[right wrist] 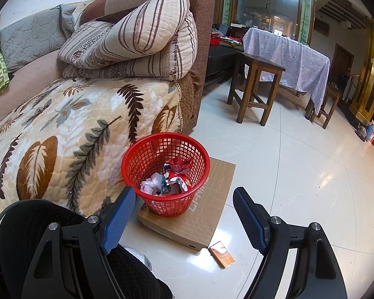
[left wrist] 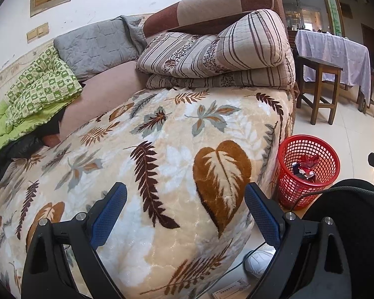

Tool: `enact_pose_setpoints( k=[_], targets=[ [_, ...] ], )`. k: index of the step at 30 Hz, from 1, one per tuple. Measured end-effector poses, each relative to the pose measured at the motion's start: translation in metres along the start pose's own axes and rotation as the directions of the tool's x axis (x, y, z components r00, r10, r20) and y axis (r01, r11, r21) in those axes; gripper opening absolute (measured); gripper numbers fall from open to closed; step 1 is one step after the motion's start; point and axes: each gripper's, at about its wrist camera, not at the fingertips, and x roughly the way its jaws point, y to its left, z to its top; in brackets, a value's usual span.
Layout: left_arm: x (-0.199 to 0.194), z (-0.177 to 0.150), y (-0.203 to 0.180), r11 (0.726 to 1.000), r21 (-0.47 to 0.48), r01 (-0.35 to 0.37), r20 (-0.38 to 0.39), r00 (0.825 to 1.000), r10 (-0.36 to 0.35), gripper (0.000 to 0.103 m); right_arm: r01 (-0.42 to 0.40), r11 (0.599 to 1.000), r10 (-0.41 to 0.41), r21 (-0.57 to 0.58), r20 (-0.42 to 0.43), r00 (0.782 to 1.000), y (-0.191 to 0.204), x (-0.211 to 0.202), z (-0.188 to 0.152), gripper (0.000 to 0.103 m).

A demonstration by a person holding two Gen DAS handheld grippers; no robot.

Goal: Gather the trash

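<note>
A red mesh basket [right wrist: 165, 172] stands on a flat cardboard box [right wrist: 212, 209] beside the sofa, holding crumpled wrappers and paper [right wrist: 177, 177]. The same basket [left wrist: 309, 169] shows at the right of the left wrist view. A small orange packet [right wrist: 222, 250] lies on the floor by the box's near corner. My right gripper [right wrist: 184, 221] hovers open above the floor just in front of the box, nothing between its blue pads. Over the leaf-patterned blanket [left wrist: 162, 164] my left gripper [left wrist: 185, 214] is open and holds nothing.
The sofa carries folded striped quilts [left wrist: 212, 57], a grey cushion [left wrist: 94, 47] and a green quilt [left wrist: 37, 87]. A wooden stool [right wrist: 256, 87] and a cloth-covered table [right wrist: 291, 59] stand on the tiled floor. A person's black-trousered knee [right wrist: 37, 224] and white shoe [left wrist: 258, 261] are close by.
</note>
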Motion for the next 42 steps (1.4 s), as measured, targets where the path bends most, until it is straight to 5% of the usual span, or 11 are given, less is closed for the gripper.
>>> enact_pose_setpoints(
  k=[27,32,38,42],
  targets=[
    [0.002,0.001,0.002,1.0,-0.009,0.019,-0.016,1.0,-0.019,0.094,-0.001,1.0,0.001,0.001,-0.003,1.0,0.0,0.001,0.001,0.084],
    [0.012,0.009,0.031,0.991,-0.131,0.04,-0.068,0.996,-0.049,0.094,-0.009,1.0,0.009,0.0,-0.005,1.0,-0.001,0.006,0.001,0.084],
    [0.031,0.027,0.115,0.955,-0.282,-0.093,-0.12,0.991,0.061,0.094,-0.019,1.0,0.018,-0.02,-0.011,1.0,0.006,0.03,0.048,0.084],
    [0.054,0.021,0.186,0.882,-0.382,-0.275,-0.252,0.949,0.187,0.094,-0.063,0.978,0.065,-0.198,0.003,0.998,0.059,0.041,0.1,0.085]
  ],
)
